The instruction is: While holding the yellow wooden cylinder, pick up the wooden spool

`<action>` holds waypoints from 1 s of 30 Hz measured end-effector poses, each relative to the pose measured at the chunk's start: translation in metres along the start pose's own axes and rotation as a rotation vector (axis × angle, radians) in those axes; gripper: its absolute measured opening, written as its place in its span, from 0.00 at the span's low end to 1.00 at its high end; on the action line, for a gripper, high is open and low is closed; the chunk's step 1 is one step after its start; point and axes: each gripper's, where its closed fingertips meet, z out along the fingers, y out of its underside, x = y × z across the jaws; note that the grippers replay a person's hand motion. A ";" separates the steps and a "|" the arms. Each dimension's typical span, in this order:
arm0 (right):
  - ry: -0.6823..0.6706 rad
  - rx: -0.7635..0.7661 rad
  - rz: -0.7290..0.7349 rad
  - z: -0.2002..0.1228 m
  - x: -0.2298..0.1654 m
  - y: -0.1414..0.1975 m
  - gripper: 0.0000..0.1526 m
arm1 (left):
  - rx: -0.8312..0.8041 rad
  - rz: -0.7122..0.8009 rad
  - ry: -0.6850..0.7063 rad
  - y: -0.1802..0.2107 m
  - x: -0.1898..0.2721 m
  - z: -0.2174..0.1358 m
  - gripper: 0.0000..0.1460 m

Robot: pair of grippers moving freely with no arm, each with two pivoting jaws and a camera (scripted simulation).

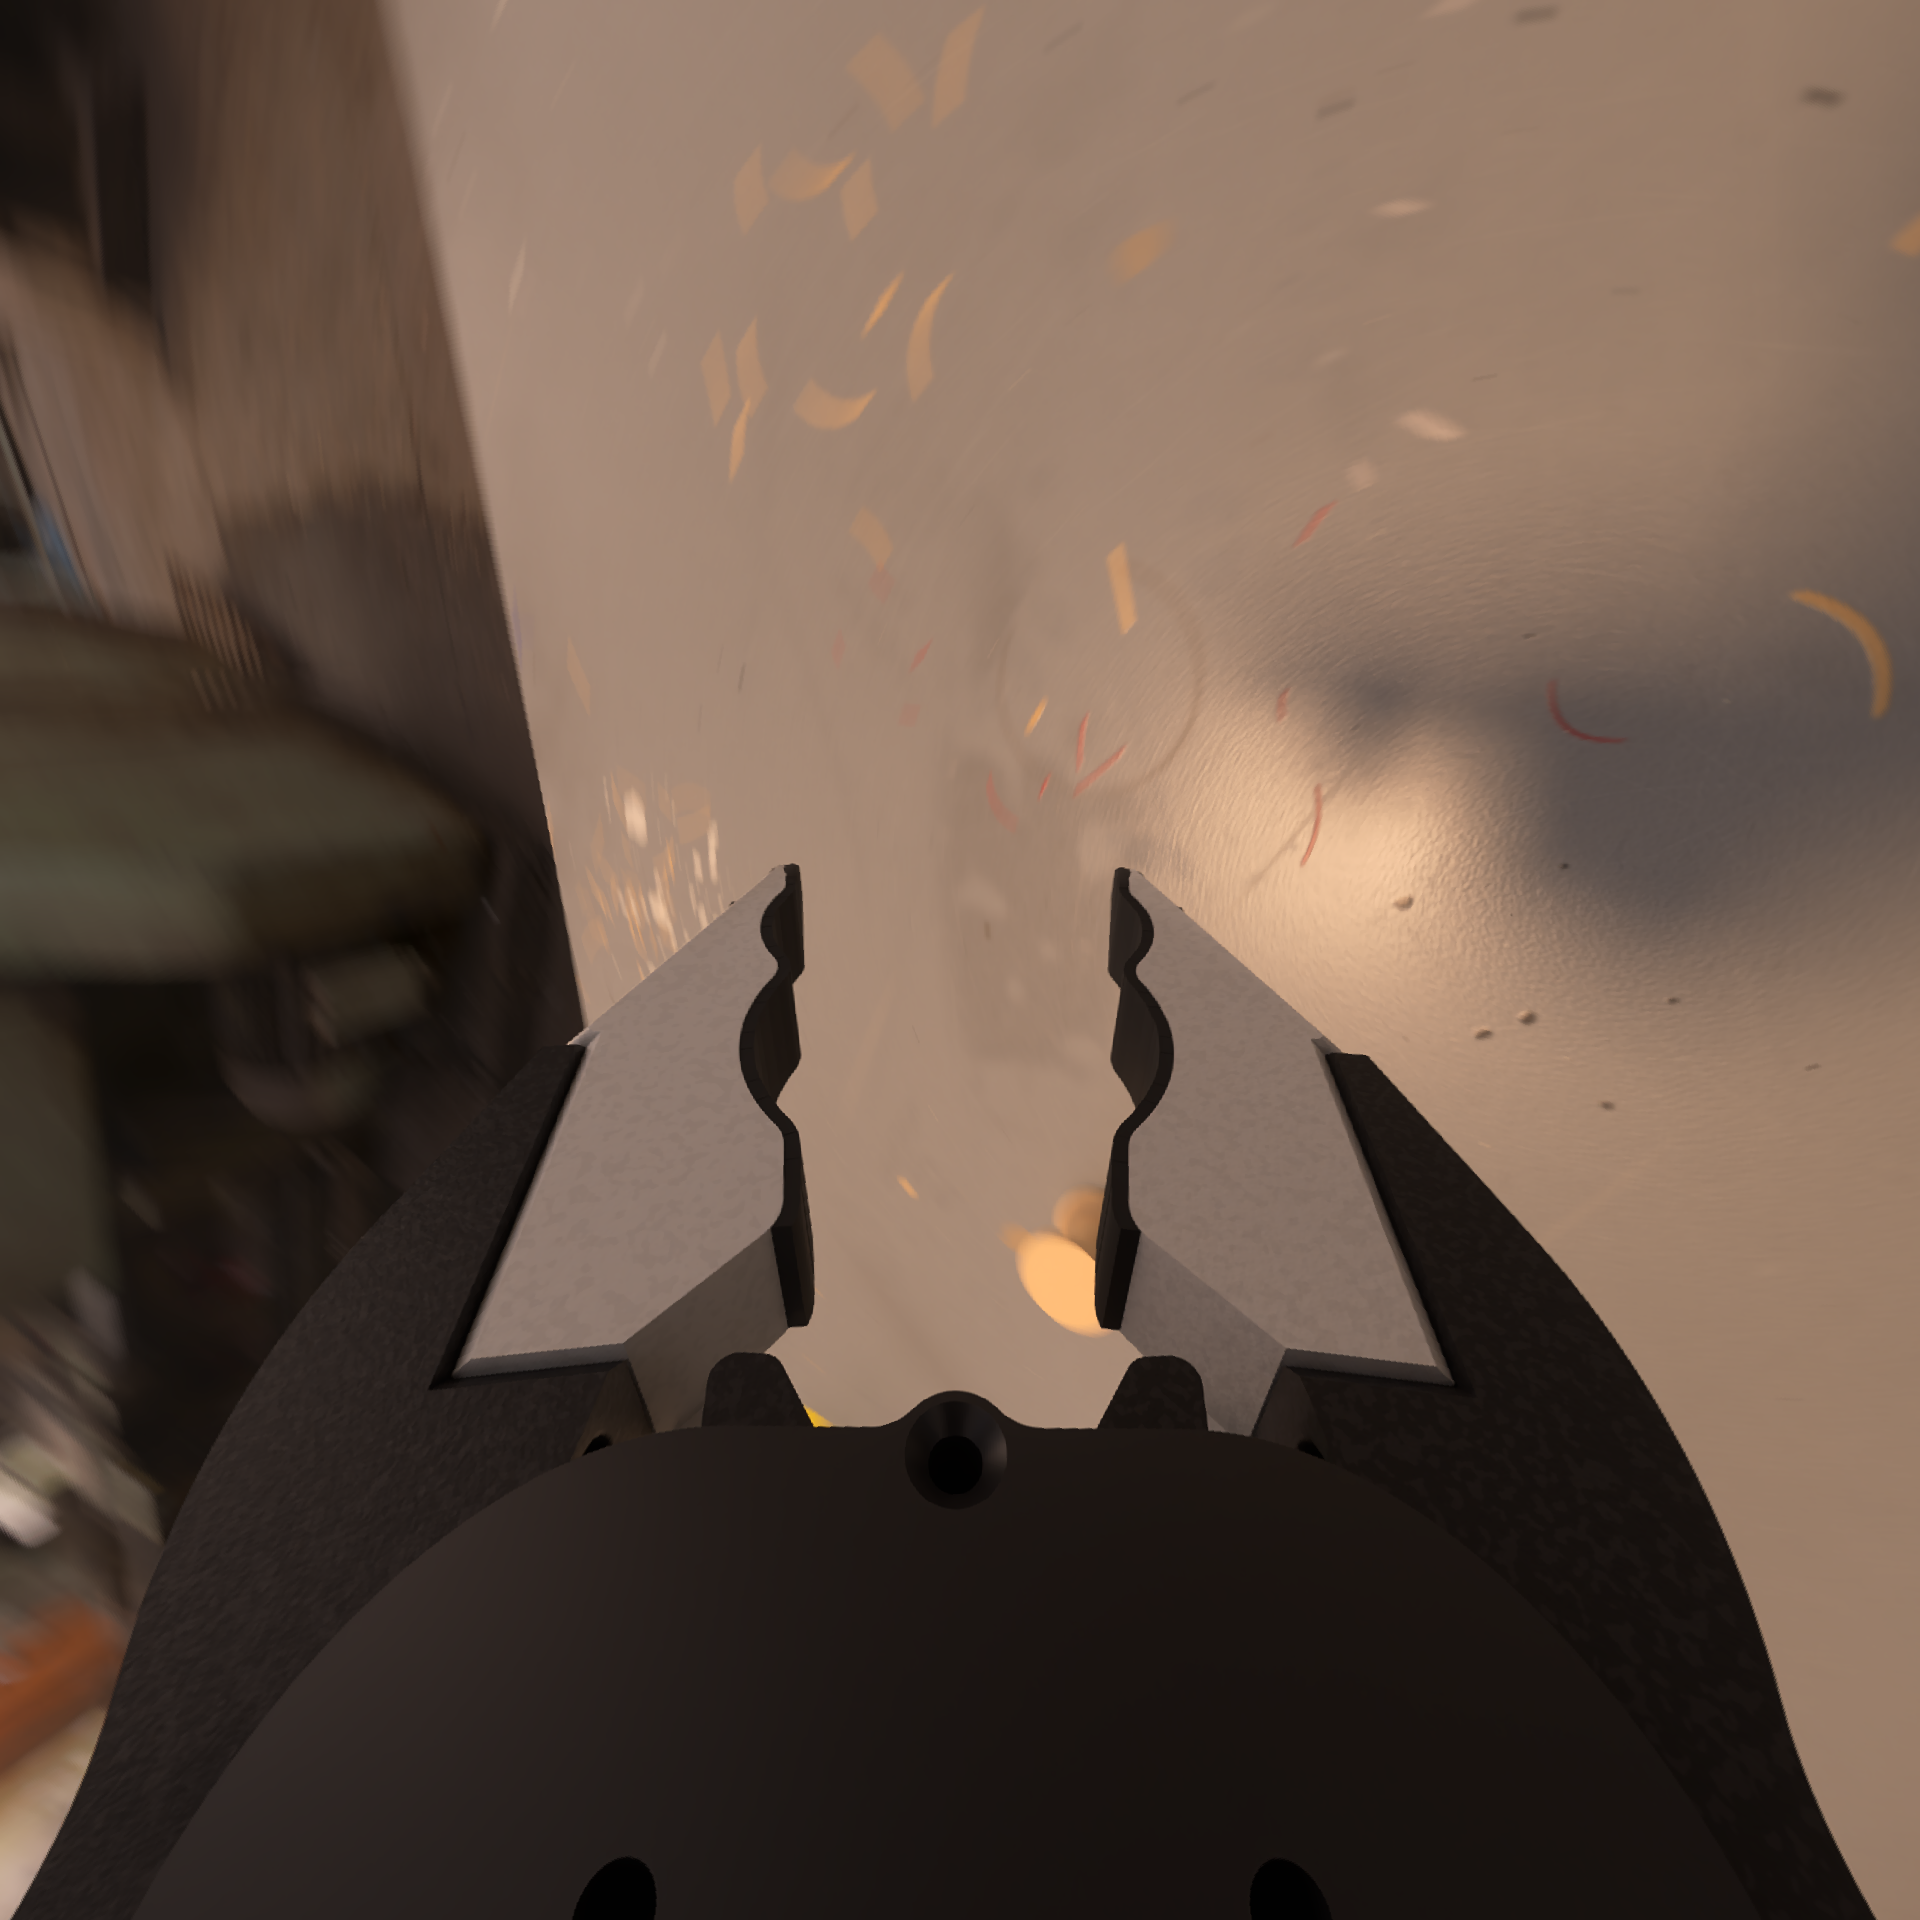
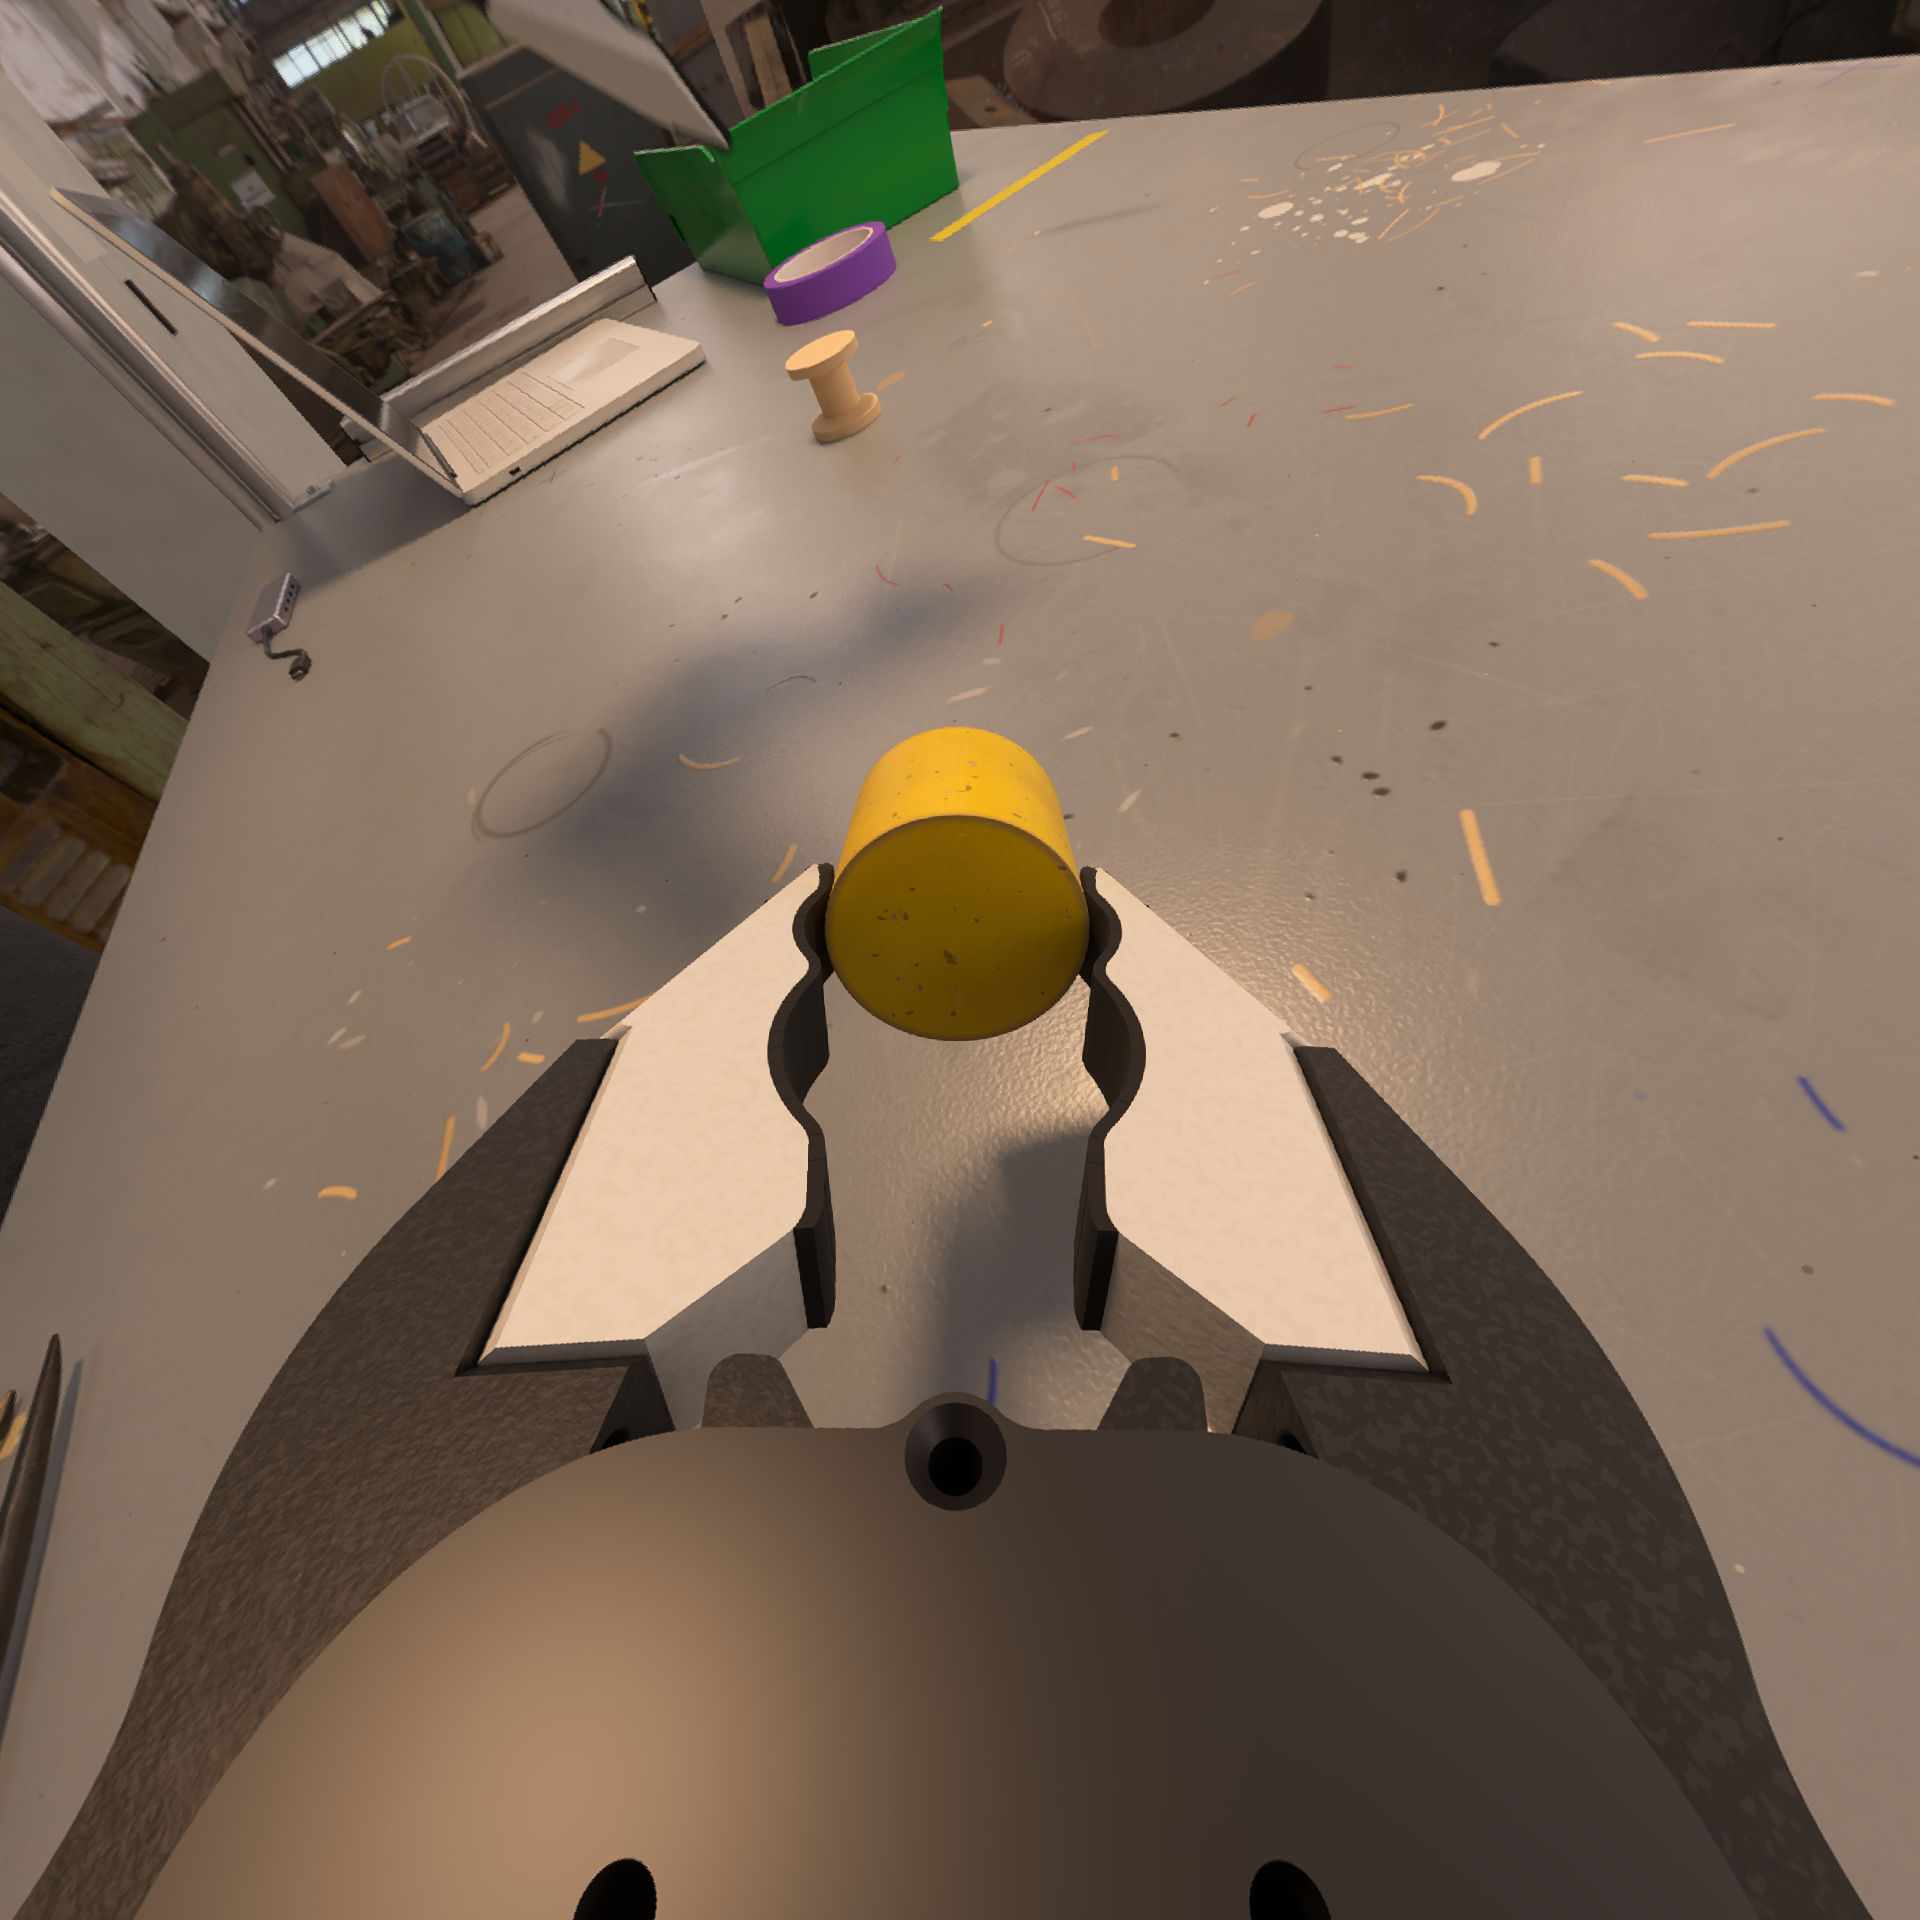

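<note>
Right gripper [image 2: 957,935] jaws clamped on the yellow wooden cylinder [image 2: 956,904], gripped at the very tips, one pad on each curved side. Cylinder lifted clear of the bench [image 2: 1455,1039], shadow on the surface below and behind it. Long axis runs roughly along the fingers, pointing away from the camera and tilted up a little; near flat end face turned back toward the jaw base.

Wooden spool [image 2: 834,387] well ahead of the right jaws, slightly left of their centre line, free on the bench, nothing touching it. It stands on one flange, axis near upright, leaning a bit left in this wide view. Purple tape roll [image 2: 831,272] just beyond the spool, lying flat, hole up. Green box [image 2: 831,166] behind the tape. Open white laptop [image 2: 540,405] left of the spool. Small grey adapter [image 2: 275,613] with a short cable far left of the jaws, near the bench edge.

Left gripper [image 1: 956,883] jaws parted to a medium gap, nothing between them. Left wrist view heavily blurred: pale bench surface [image 1: 1351,416] with orange and red flecks ahead, dark smeared background to the left. Spool not identifiable there; a blurry tan blob low between the fingers, cannot tell what it is.
</note>
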 end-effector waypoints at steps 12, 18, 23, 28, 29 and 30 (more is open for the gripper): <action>-0.007 -0.043 -0.007 0.008 -0.003 0.003 0.31 | -0.330 -0.564 0.043 0.213 0.026 0.021 0.42; 0.004 -0.069 -0.037 0.011 -0.005 0.006 0.31 | -0.382 -0.318 0.187 0.229 0.043 0.058 0.40; 0.010 -0.069 -0.039 0.011 -0.004 0.006 0.31 | -0.403 -0.319 0.272 0.235 0.043 0.079 0.45; 0.004 -0.068 -0.030 0.011 -0.004 0.006 0.31 | -0.475 -0.268 0.323 0.247 0.058 0.089 0.36; 0.000 -0.068 -0.023 0.011 -0.004 0.006 0.31 | -0.475 -0.266 0.322 0.247 0.059 0.088 0.34; -0.006 -0.068 -0.015 0.011 -0.004 0.006 0.31 | -0.482 -0.281 0.331 0.246 0.061 0.086 0.34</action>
